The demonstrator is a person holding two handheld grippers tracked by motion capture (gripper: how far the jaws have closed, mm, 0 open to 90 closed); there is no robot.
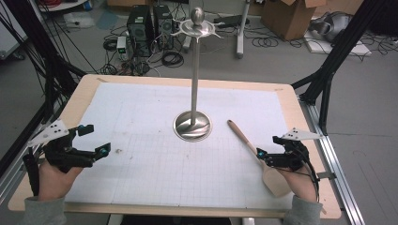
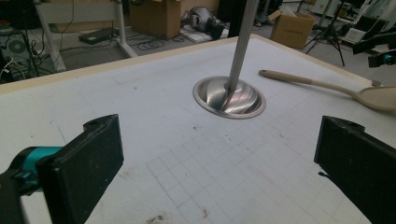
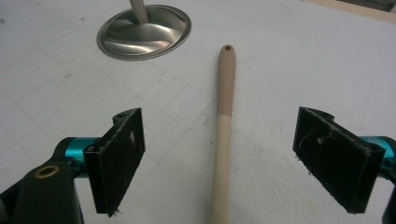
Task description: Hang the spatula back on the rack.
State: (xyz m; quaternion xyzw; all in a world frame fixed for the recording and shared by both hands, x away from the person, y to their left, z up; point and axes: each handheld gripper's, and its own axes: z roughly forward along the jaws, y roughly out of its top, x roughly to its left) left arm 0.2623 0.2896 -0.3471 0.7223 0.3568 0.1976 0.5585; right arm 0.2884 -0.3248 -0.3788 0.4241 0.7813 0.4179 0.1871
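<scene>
A pale beige wooden spatula with a long round handle and a flat blade (image 1: 256,154) lies flat on the white gridded mat (image 1: 155,159) that covers the light wooden desk (image 1: 75,101), in the lower right of the high view; its handle end points up and left toward the middle of the frame, and its blade lies at the lower right, beside the person's right hand (image 1: 300,185). The right tongs (image 1: 265,152) hang just over the handle, jaws spread wide; in the right gripper view the handle (image 3: 223,135) runs up the centre of the frame between the two black pads (image 3: 119,154), apart from both of them, with the small hole at its tip in the upper middle. The left tongs (image 1: 96,139) sit at the lower left of the high view, well apart from the spatula, jaws likewise wide open with nothing between them, held by the left hand (image 1: 54,180). In the centre of the high view stands a tall polished metal stand with a round dished base, a thin upright pole and curved hooks under a ball top (image 1: 193,124); its base lies just left of the spatula's handle end, not touching it.
</scene>
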